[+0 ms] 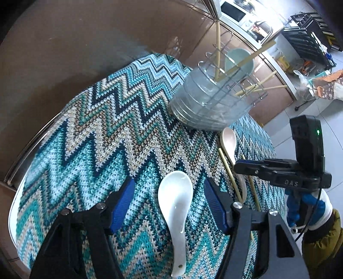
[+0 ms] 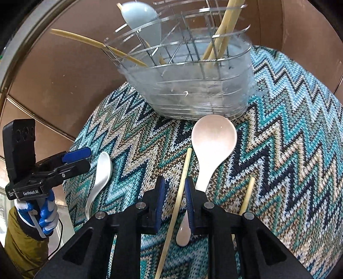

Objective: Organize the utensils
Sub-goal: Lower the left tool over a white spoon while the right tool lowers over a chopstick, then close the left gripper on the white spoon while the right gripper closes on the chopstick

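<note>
A white ceramic spoon (image 1: 174, 199) lies on the zigzag knitted cloth (image 1: 96, 137), and my left gripper (image 1: 169, 186) stands open astride its bowl without touching it. In the right wrist view my right gripper (image 2: 174, 184) is narrowly open. A pale chopstick (image 2: 184, 169) runs between its blue pads, close to the right one and not clamped. Just right of it lies a pink spoon (image 2: 214, 137), with a second chopstick (image 2: 248, 193) further right. The white spoon (image 2: 103, 169) and left gripper (image 2: 85, 158) show at left.
A clear wire-ribbed utensil holder (image 2: 193, 96) stands at the cloth's far side, holding a light blue spoon (image 2: 143, 19) and several chopsticks (image 2: 223, 32). Brown cabinet panels (image 1: 85, 43) rise behind it. The round table's edge (image 1: 12, 214) curves near the left gripper.
</note>
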`<state>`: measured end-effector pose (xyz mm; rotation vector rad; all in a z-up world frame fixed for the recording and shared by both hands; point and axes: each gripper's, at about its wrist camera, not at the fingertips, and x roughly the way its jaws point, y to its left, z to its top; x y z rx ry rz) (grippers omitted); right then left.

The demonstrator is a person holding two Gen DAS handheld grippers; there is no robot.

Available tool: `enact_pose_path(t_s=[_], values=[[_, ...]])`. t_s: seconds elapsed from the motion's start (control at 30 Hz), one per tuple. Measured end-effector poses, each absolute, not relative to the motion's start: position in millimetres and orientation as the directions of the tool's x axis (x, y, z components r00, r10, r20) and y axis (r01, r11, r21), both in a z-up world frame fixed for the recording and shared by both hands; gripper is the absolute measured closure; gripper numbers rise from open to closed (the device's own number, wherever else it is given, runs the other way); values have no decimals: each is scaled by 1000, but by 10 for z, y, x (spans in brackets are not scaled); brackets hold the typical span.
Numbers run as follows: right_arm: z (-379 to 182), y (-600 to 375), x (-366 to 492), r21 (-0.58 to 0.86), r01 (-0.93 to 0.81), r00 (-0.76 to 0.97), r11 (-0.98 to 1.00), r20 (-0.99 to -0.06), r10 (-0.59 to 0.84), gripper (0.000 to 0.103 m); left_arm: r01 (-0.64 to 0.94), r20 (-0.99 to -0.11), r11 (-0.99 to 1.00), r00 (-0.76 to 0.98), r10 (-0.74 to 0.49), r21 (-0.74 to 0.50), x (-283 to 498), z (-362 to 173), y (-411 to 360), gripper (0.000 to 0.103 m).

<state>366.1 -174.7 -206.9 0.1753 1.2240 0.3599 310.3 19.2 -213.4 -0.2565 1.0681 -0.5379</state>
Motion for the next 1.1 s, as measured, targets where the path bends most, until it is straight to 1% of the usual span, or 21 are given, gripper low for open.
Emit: enact_pose_path(t_s=[0.17, 0.27, 0.33, 0.57, 0.73, 0.9, 0.97, 1.03, 1.1], values=[[-2166, -1636, 3785, 294, -184, 260, 938, -906, 335, 84, 319, -767, 834, 340, -543, -449, 3195, -2180, 155, 43], [-2234, -1554, 3882, 276, -182, 240, 944, -918, 314, 84, 338, -773, 827, 319, -549, -448, 3245, -2202, 127, 47], [-2268, -1545, 3932, 275, -178, 228, 945, -923, 311, 84, 353, -777, 823, 306, -551, -445, 3263, -2213, 97, 52], [-2348, -1463, 4063, 261, -183, 205, 948, -933, 297, 84, 387, -796, 817, 267, -543, -428, 3288, -2288, 27, 64], [-2378, -1364, 4168, 254, -192, 199, 948, -936, 291, 84, 380, -809, 827, 263, -526, -414, 3340, -2318, 30, 73], [-2410, -1324, 4239, 249, -197, 191, 948, -939, 286, 85, 391, -823, 831, 251, -509, -395, 3387, -2334, -15, 74], [-2419, -1311, 4241, 241, -202, 192, 949, -941, 280, 90, 393, -829, 835, 250, -500, -385, 3406, -2338, -38, 78], [-2420, -1300, 4242, 235, -209, 192, 949, -942, 276, 94, 388, -833, 839, 249, -493, -381, 3410, -2345, -39, 87], [-2411, -1322, 4224, 244, -211, 191, 947, -939, 284, 95, 377, -835, 844, 251, -489, -382, 3426, -2357, -28, 91]])
